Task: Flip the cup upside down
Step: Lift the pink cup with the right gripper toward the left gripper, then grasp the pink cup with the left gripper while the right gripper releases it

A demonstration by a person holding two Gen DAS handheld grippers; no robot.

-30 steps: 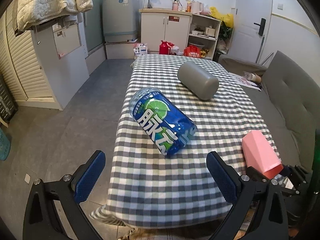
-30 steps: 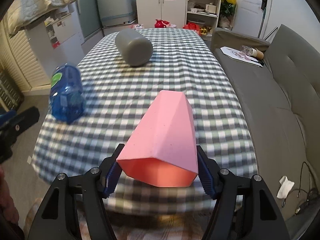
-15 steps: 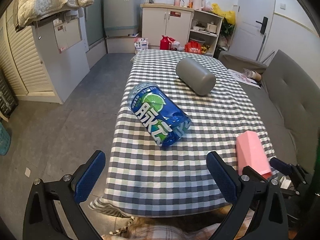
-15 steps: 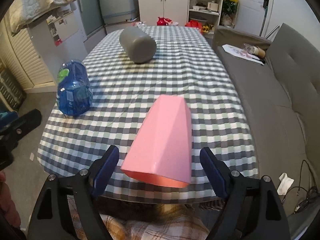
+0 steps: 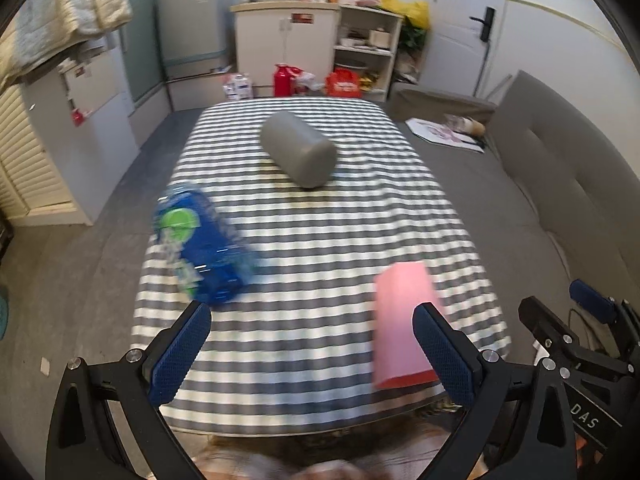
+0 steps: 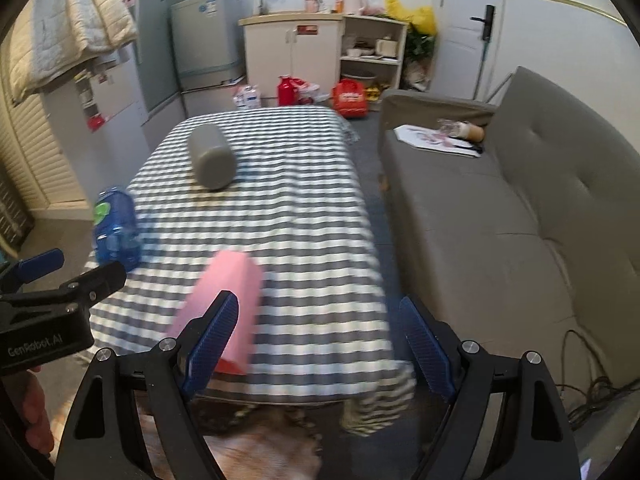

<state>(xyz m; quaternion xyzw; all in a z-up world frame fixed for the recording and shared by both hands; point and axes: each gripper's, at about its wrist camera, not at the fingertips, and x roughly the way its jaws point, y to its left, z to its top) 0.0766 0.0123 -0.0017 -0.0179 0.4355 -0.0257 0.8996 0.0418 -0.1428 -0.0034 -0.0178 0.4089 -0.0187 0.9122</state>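
A pink faceted cup [image 5: 402, 326] lies on its side near the front right edge of the checked table [image 5: 320, 220], open end toward me. It also shows in the right wrist view [image 6: 226, 300], left of and partly behind my right gripper's left finger. My right gripper [image 6: 320, 344] is open and empty, pulled back off the cup. My left gripper [image 5: 312, 354] is open and empty above the table's front edge, the cup just behind its right finger.
A blue bottle [image 5: 202, 240] lies on its side at the table's left edge. A grey cylinder [image 5: 298, 148] lies further back. A grey sofa [image 6: 500, 220] runs along the right. Cabinets [image 5: 288, 44] and a fridge [image 5: 192, 36] stand behind.
My right gripper opened and let go of the pink cup, then drew back and swung right. The cup now lies on the table. My left gripper shifted right and back.
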